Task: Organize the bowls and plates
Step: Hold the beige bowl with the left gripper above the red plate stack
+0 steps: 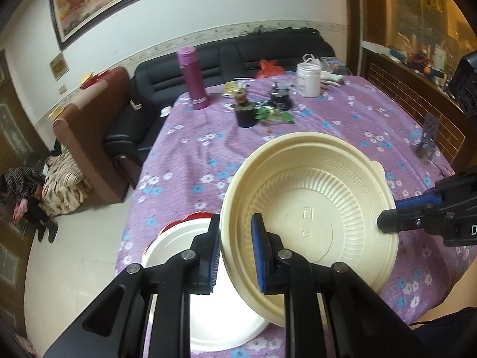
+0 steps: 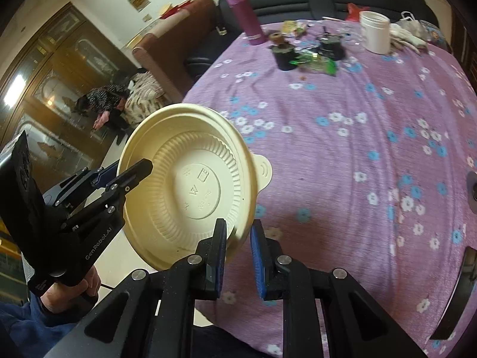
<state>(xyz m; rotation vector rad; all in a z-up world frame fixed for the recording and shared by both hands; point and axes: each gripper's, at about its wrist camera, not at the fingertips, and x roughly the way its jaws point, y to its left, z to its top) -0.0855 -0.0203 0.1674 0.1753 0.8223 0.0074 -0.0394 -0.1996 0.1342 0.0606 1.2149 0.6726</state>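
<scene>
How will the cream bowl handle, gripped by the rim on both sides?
The cream bowl looks like thin ribbed plastic, so probably light with a rim that flexes. Held tilted by the left gripper and right gripper on opposite edges, its smooth rim may slip.

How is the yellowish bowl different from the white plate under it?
The cream bowl is deep with ribbed walls; the white plate is shallow and smooth. The bowl is tilted, held at its rim by the left gripper and right gripper; the plate lies flat on the tablecloth. Both are round.
</scene>
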